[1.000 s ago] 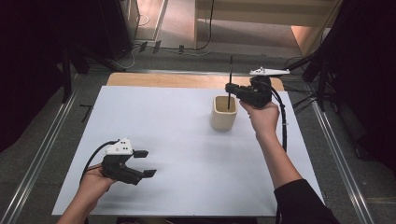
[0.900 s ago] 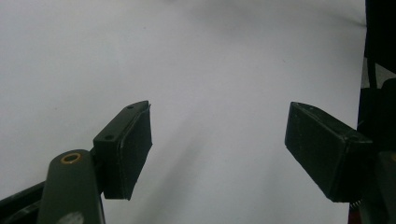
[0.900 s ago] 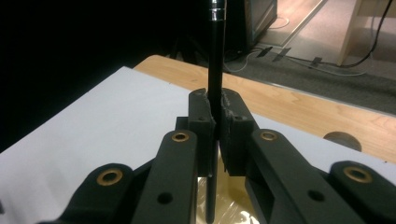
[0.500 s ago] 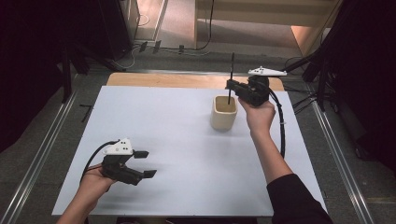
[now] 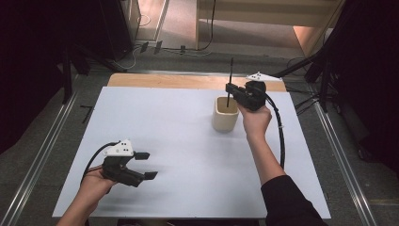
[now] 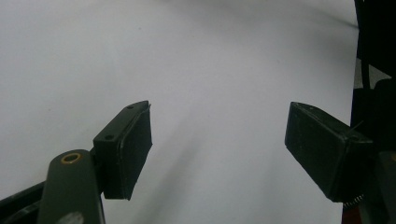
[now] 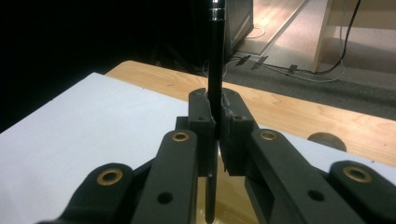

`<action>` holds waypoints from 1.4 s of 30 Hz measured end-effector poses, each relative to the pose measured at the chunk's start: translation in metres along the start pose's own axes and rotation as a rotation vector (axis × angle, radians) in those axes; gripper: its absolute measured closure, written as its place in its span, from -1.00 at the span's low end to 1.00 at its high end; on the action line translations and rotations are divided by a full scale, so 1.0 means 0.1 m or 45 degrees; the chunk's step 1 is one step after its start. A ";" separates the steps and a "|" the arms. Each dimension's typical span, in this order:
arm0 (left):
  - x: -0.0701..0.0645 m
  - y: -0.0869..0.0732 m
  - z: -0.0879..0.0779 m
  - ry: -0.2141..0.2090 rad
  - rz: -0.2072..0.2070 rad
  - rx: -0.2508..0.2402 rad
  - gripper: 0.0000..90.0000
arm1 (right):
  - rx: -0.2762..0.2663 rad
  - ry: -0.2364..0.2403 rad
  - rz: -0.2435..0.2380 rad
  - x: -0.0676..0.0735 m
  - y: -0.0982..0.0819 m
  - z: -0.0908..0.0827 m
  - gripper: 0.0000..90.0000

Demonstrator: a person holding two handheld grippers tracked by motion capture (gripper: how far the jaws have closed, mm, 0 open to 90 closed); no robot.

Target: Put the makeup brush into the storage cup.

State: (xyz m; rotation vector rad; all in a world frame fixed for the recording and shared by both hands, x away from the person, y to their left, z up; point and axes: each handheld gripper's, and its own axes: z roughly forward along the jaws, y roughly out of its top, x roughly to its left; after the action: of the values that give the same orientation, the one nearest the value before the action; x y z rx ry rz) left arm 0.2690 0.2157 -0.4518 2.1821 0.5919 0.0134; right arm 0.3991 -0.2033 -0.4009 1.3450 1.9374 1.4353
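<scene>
Fingers of right gripper [image 5: 229, 88] clamped on upright black pen [image 7: 215, 56], tip inside beige cup [image 5: 225, 115] near desk's [image 5: 155, 122] far edge. Could catch rim, tipping cup. Left gripper [image 5: 147, 165] wide, empty.

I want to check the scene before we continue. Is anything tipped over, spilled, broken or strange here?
Nothing stands out. The cream cup stands upright on the white table sheet, and the right hand-held gripper holds a black pen upright above its opening. The left hand-held gripper is open, with nothing between its jaws.
</scene>
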 end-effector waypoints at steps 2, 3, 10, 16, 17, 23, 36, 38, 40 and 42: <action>0.00 0.00 0.00 0.000 0.003 0.003 -0.48 | 0.014 0.003 0.002 0.00 -0.03 0.02 0.91; 0.00 0.00 0.00 0.001 0.005 0.004 -0.48 | 0.020 0.003 -0.005 0.00 -0.04 0.02 0.91; -0.01 0.01 0.01 -0.011 0.005 -0.004 -0.48 | 0.033 0.012 0.001 -0.01 -0.14 0.03 0.91; -0.01 0.01 0.01 -0.012 0.005 -0.004 -0.48 | 0.025 0.001 -0.013 -0.01 -0.22 0.02 0.91; -0.01 0.00 0.01 -0.011 0.006 -0.002 -0.48 | 0.028 0.005 -0.006 -0.01 -0.23 0.03 0.91; -0.01 0.00 0.01 -0.009 0.006 -0.002 -0.48 | 0.065 0.007 0.000 -0.01 -0.31 0.05 0.91; -0.01 0.00 0.01 -0.010 0.004 0.002 -0.48 | 0.011 0.017 -0.043 0.01 -0.25 -0.07 -0.37; -0.01 0.00 0.01 -0.009 0.003 0.001 -0.48 | 0.008 0.023 -0.049 0.02 -0.24 -0.11 -0.41; 0.00 0.00 0.00 -0.009 0.003 -0.001 -0.48 | 0.009 0.038 -0.043 0.02 -0.23 -0.13 -0.46; 0.00 0.00 0.00 -0.006 0.001 0.000 -0.48 | 0.020 0.050 -0.040 0.03 -0.24 -0.14 -0.52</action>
State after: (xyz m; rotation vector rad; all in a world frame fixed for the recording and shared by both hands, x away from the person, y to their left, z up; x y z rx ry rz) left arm 0.2692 0.2156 -0.4517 2.1818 0.5890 0.0088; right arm 0.3757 -0.2088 -0.4158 1.2968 1.9900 1.4448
